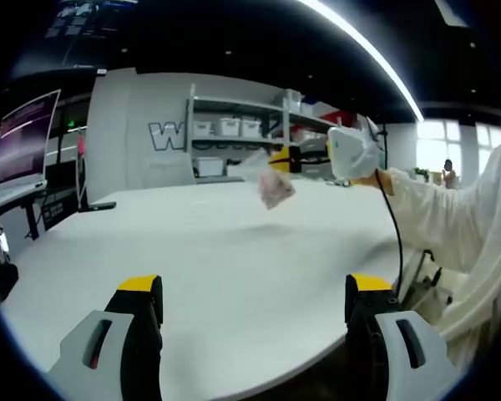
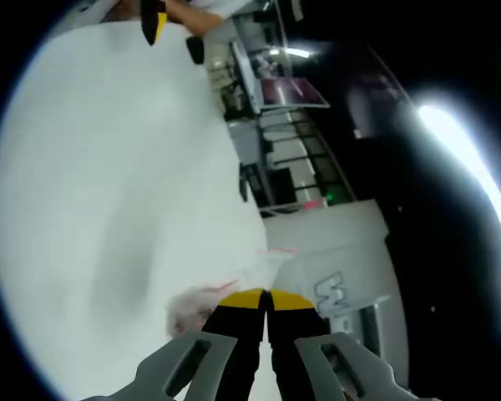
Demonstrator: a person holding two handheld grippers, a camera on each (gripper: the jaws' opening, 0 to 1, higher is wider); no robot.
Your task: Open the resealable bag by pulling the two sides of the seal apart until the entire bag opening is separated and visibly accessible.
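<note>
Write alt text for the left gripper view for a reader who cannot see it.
Over a large white table, the right gripper holds a small clear resealable plastic bag with pinkish contents up in the air, its yellow-tipped jaws shut on it. The left gripper waits low in front, jaws wide apart and holding nothing.

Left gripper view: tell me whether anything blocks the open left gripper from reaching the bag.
Nothing visible does. The left gripper is open over bare white table; the resealable bag hangs above it, pinched in the right gripper.
</note>
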